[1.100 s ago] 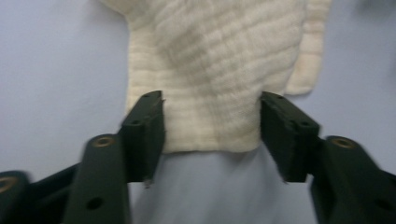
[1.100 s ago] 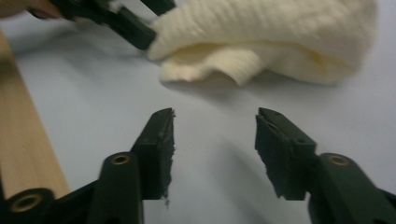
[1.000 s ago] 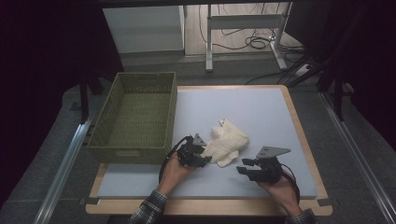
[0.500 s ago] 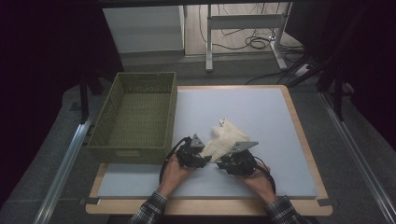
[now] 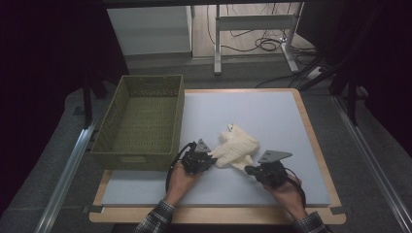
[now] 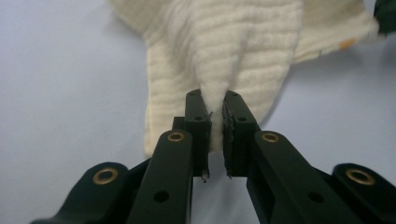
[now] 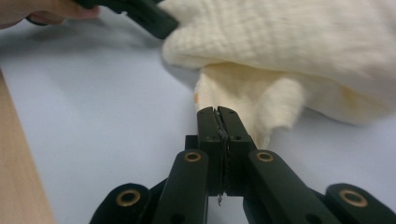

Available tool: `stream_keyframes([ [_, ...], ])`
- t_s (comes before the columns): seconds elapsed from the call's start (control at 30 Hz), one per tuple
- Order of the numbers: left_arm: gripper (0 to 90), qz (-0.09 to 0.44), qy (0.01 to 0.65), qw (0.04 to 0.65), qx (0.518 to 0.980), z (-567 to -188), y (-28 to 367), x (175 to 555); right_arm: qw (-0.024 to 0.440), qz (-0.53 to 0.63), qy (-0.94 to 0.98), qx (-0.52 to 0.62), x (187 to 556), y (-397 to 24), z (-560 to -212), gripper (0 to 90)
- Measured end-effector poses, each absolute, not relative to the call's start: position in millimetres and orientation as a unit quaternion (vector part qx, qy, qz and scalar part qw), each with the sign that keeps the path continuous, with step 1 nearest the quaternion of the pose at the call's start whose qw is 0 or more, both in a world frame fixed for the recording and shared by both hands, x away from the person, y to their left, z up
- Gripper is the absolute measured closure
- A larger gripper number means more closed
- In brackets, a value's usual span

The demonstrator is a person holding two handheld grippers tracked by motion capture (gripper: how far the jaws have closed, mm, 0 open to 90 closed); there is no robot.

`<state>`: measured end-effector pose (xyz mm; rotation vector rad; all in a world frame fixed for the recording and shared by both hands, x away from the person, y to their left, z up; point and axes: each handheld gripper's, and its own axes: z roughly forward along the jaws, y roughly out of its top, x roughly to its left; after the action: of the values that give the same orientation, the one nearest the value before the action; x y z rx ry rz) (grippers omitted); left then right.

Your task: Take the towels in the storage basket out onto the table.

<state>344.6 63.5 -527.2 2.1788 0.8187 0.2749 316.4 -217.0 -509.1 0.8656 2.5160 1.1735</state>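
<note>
A cream, ribbed cloth (image 5: 237,147) is seen crumpled on the pale blue mat (image 5: 252,111), in the near half of the mat and just right of the green woven basket (image 5: 141,119), from which it lies apart. A small pointed corner of the cloth is turned up at its far edge. In the left gripper view a raised fold of the cloth (image 6: 233,51) is pinched between the pads of the left gripper (image 6: 215,133); its jaws have just been closing and are now clamped on that fold, with fabric bunched between them. In the high view the left gripper (image 5: 210,158) is placed at the cloth's left edge, held by the person's left hand (image 5: 180,178). In the right gripper view the right gripper (image 7: 218,135) is seen with its jaws pressed together after just closing, their tips set against the lower edge of the cloth (image 7: 299,51); whether a thin bit of fabric is caught between the pads cannot be told. In the high view the right gripper (image 5: 249,170) is set at the cloth's near right edge, held by the right hand (image 5: 286,188). The mat is laid on a wooden board (image 5: 316,145), and a strip of that board is visible along the left side of the right gripper view. The basket stands at the mat's left edge, on the left gripper's side.
</note>
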Motion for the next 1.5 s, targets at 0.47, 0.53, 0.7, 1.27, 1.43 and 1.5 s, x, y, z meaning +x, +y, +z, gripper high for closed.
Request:
stream_keyframes([
  [0.47,82.6,0.108,0.299,0.396,0.862,-490.6,57.3,339.7,0.157,0.426,0.819,0.350,304.2,-297.5,-471.9,89.0],
  [0.53,83.1,0.117,0.299,0.399,0.859,-475.4,53.1,353.4,0.170,0.425,0.818,0.348,311.1,-299.5,-463.7,89.0],
  [0.7,73.6,0.185,0.338,0.406,0.829,-404.4,32.3,433.6,0.236,0.423,0.796,0.362,362.9,-300.1,-409.4,88.5],
  [1.27,37.2,0.114,0.334,0.373,0.858,-477.8,24.0,416.3,0.163,0.417,0.794,0.411,387.1,-307.2,-461.9,68.7],
  [1.43,26.0,0.082,0.338,0.377,0.858,-500.9,22.1,408.0,0.132,0.417,0.817,0.375,386.4,-272.3,-479.0,65.7],
  [1.5,25.1,0.089,0.342,0.372,0.858,-509.3,20.8,410.2,0.137,0.408,0.829,0.357,391.5,-250.2,-487.8,64.1],
])
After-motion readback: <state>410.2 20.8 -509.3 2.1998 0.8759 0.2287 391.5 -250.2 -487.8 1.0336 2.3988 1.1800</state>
